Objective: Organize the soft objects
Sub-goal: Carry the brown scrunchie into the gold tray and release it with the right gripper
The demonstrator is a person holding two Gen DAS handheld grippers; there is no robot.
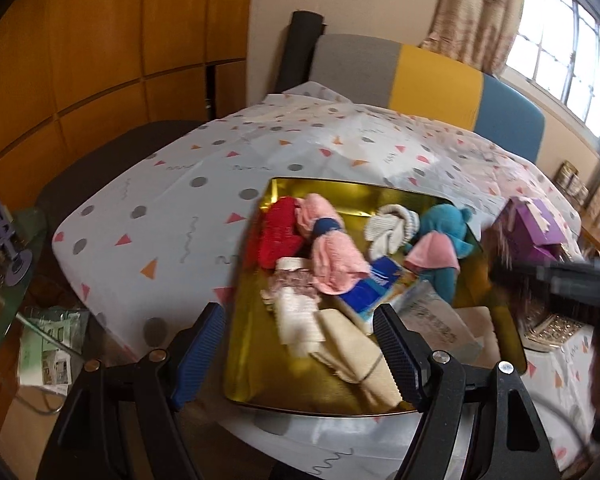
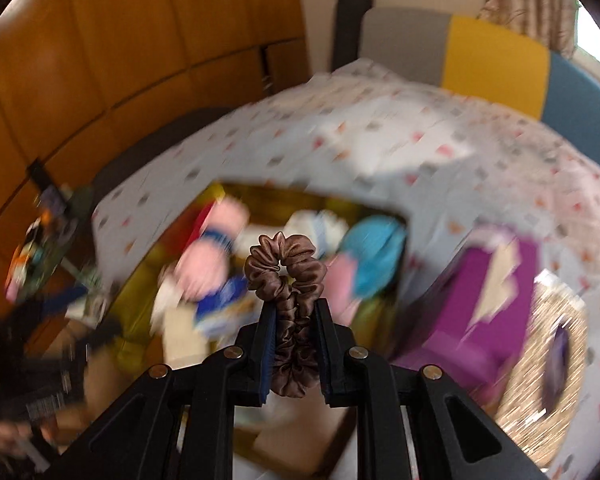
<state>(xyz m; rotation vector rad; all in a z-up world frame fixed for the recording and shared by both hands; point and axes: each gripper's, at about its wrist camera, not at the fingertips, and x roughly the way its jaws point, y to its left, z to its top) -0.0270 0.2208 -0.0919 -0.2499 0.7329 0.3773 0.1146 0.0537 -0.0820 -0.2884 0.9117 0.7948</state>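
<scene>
A table under a white cloth printed with grey dots and pink and orange triangles filled both views, with a grey, yellow and blue chair back behind it. On the cloth lay a shallow gold tray, crowded with soft things: a red knitted piece at its far left, a pink cloth bound by a blue band beside it, a white knitted item toward the far edge, a teal plush toy with a pink cloth over its middle at the far right, and cream folded fabric at the near edge. A purple box stood on the table to the right of the tray, blurred in the right wrist view.

The left tongs stood wide apart with nothing between the blue pads, hanging over the near edge of the tray above the cream fabric.

The right tongs were clamped on a brown satin scrunchie; its lower part was squeezed between the pads and its ruffled loop stuck out past the tips. The scrunchie was held up above the table, in front of the tray's middle, with the tray contents blurred behind it.
</scene>
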